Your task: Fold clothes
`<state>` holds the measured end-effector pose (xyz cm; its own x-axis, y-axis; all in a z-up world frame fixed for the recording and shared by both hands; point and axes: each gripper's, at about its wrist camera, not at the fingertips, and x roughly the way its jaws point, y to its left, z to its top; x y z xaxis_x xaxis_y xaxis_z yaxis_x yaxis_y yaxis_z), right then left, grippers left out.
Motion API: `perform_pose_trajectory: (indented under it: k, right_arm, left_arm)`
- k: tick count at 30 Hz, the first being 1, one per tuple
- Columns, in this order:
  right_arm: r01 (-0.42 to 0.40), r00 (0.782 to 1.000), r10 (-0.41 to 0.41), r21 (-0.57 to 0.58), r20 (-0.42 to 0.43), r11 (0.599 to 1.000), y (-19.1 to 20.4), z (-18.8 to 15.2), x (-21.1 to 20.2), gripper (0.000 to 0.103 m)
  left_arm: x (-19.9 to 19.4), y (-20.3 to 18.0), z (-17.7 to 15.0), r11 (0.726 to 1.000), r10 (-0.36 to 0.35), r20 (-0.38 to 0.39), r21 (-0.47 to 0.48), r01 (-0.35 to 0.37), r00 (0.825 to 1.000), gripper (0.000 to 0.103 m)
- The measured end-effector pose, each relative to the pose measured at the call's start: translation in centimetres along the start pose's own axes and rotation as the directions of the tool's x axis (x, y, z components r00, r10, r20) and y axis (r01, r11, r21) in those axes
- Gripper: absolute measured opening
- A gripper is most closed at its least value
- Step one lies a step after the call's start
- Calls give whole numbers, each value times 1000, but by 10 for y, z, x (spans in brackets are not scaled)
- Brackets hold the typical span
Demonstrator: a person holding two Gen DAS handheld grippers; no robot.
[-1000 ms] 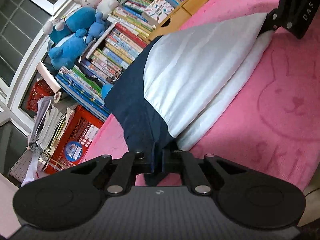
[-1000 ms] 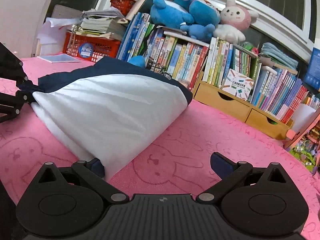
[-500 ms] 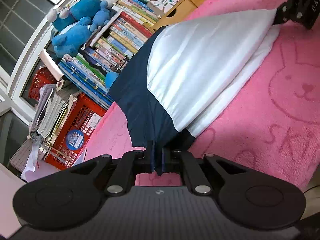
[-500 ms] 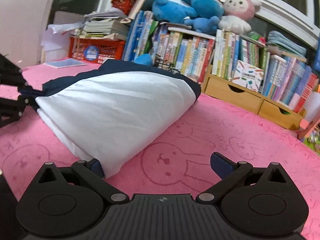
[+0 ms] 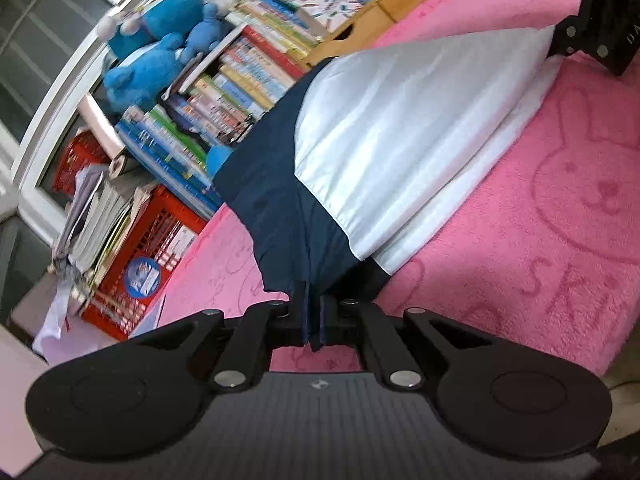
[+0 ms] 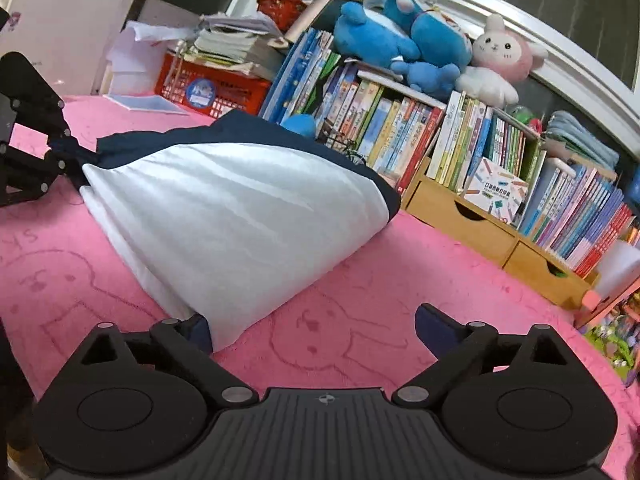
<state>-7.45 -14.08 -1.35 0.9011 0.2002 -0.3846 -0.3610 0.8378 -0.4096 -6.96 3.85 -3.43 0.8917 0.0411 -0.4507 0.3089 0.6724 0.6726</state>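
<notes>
Pink bunny blanket (image 6: 360, 340) holds a folded white-and-navy shirt (image 6: 240, 216); left gripper (image 5: 314, 320) clamps its navy corner, right gripper (image 6: 312, 328) wide apart, jaws closing near the white corner.

We see a fluffy pink blanket printed with rabbit outlines (image 6: 360, 280) spread under everything. Behind it a long row of colourful upright books (image 6: 380, 128) runs along the window, above two light wooden drawers (image 6: 472, 224). On top of the books we find blue plush toys (image 6: 384, 40) beside a pink-and-white plush rabbit (image 6: 500, 56). To the left a red plastic crate (image 6: 212, 88) carries a loose stack of papers and booklets (image 6: 232, 40)
</notes>
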Motion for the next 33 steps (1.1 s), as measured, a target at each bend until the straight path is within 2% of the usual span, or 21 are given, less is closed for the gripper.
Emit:
perform_pose_trajectory:
  k: [3, 6, 11, 16, 20, 24, 27, 29, 31, 33]
  right_arm:
    - [40, 999, -38, -53, 29, 998, 10, 6, 0, 97]
    - [10, 1000, -7, -79, 28, 997, -2, -3, -5, 97]
    - [0, 1000, 4, -130, 27, 991, -9, -2, -4, 100]
    - [-75, 997, 75, -31, -32, 997, -25, -8, 8, 101]
    - [-77, 996, 76, -31, -45, 997, -24, -7, 8, 102]
    - [-79, 996, 81, 39, -42, 996, -27, -10, 7, 102]
    - [-71, 997, 73, 62, -29, 996, -27, -13, 5, 100]
    - [-96, 995, 98, 75, -24, 993, -27, -14, 2, 89]
    - [-128, 991, 131, 101, -27, 987, -26, -14, -1, 70]
    - [-153, 987, 158, 126, -31, 980, -25, -13, -4, 59]
  left_arm:
    - [0, 2, 0, 1000, -7, 0, -7, 7, 1000, 4]
    - [-4, -2, 1, 999, -26, 16, 27, 26, 1000, 4]
    - [-7, -3, 0, 999, -39, 29, 18, 39, 999, 4]
    - [-9, -6, -1, 998, -43, 42, 37, 42, 998, 4]
    - [-12, -4, -3, 999, -47, 51, 20, 46, 998, 4]
    - [-21, -6, -5, 999, -40, 47, 29, 39, 998, 5]
    - [-32, -7, -8, 998, -26, 15, 54, 25, 1000, 7]
    - [-41, -5, -12, 997, -14, -29, 74, 17, 999, 11]
    - [-51, -3, -17, 996, 15, -53, 87, -10, 998, 11]
    - [-63, -1, -13, 995, 52, -44, 92, -48, 998, 12]
